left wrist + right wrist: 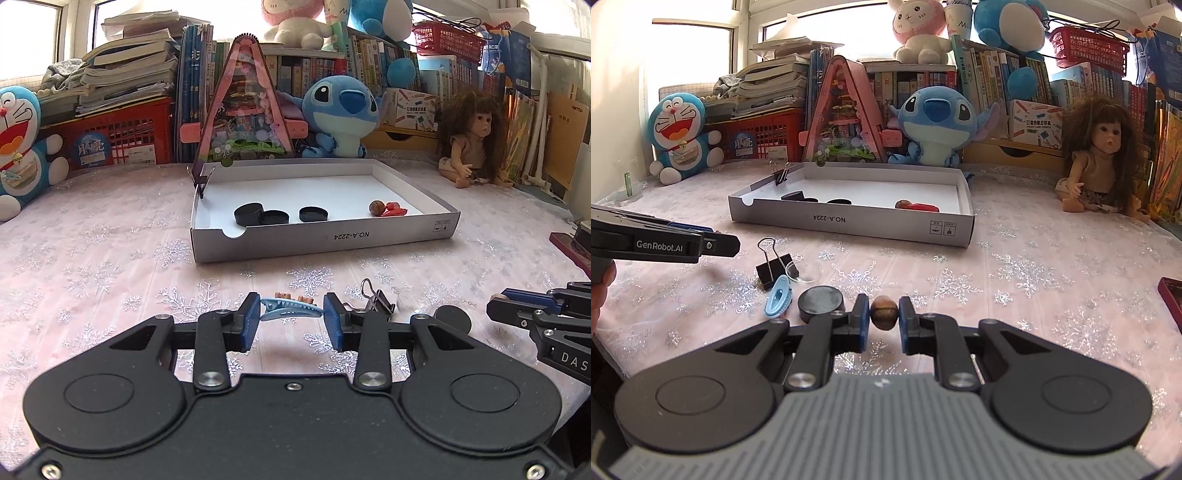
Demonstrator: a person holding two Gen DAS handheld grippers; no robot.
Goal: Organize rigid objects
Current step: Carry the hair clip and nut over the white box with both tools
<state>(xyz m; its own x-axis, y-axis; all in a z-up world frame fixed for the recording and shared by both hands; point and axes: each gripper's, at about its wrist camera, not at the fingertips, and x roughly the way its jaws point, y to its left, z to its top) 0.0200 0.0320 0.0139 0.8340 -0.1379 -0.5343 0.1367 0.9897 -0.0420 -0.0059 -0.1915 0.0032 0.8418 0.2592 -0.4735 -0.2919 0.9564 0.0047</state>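
Note:
My left gripper is open, its blue pads on either side of a blue hair clip that lies on the cloth; the clip also shows in the right wrist view. My right gripper is shut on a brown walnut. A black binder clip, a black round lid and a clear small piece lie nearby. The white box tray holds black lids, a walnut, red pieces and a binder clip on its rim.
Plush toys, a doll, a pink triangular model house, books and red baskets line the back. A dark red object lies at the right edge. The left gripper's body reaches in from the left.

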